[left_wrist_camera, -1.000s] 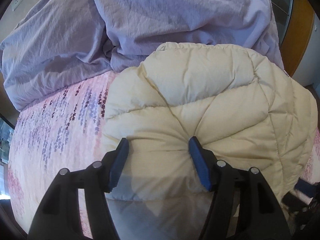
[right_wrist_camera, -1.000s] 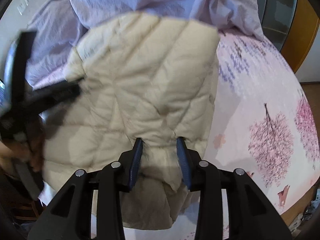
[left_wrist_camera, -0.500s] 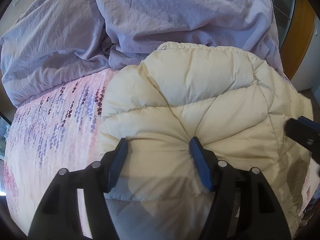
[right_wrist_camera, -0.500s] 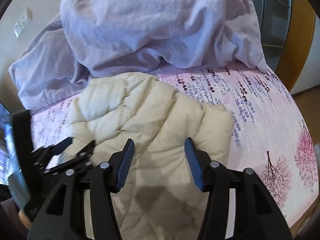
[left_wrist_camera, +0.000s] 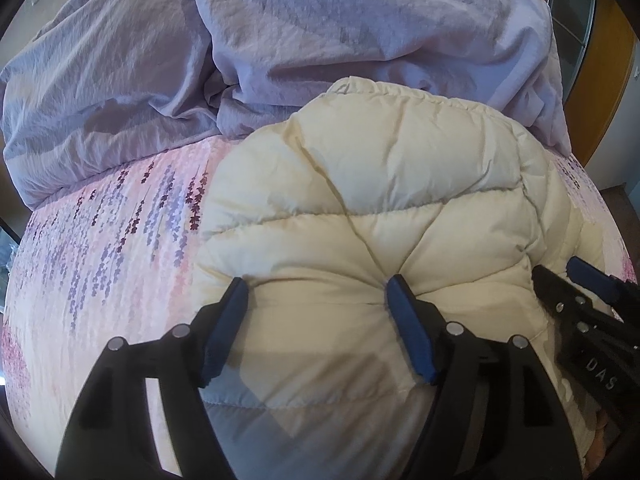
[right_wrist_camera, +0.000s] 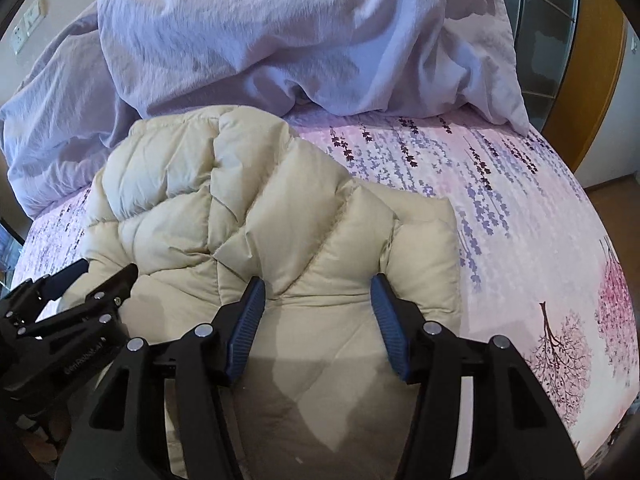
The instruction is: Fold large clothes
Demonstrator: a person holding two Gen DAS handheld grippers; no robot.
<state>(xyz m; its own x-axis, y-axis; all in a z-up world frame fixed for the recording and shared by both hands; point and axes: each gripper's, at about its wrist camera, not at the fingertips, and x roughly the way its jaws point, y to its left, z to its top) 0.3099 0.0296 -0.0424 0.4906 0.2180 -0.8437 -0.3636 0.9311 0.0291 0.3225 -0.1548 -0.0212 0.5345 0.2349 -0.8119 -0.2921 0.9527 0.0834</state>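
Cream jacket on a pink flowered bed

The quilted puffer jacket (left_wrist_camera: 380, 184) is pale cream, a shade more beige by the right wrist view. Beneath it the bedsheet (right_wrist_camera: 520, 208) is soft pink, printed with hanging purple and lavender flower sprigs and pink-blossomed trees with dark trunks. The crumpled duvet (left_wrist_camera: 320, 40) is plain lilac. Both grippers are black with blue pads (right_wrist_camera: 248, 320).

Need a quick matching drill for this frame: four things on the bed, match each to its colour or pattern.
Things:
1. puffy quilted down jacket
2. crumpled duvet
3. bed sheet
4. left gripper pads

Descriptions:
A. lavender, plain
B. blue
C. cream
D. pink, printed with purple flowers and trees

Pairs: 1-C, 2-A, 3-D, 4-B
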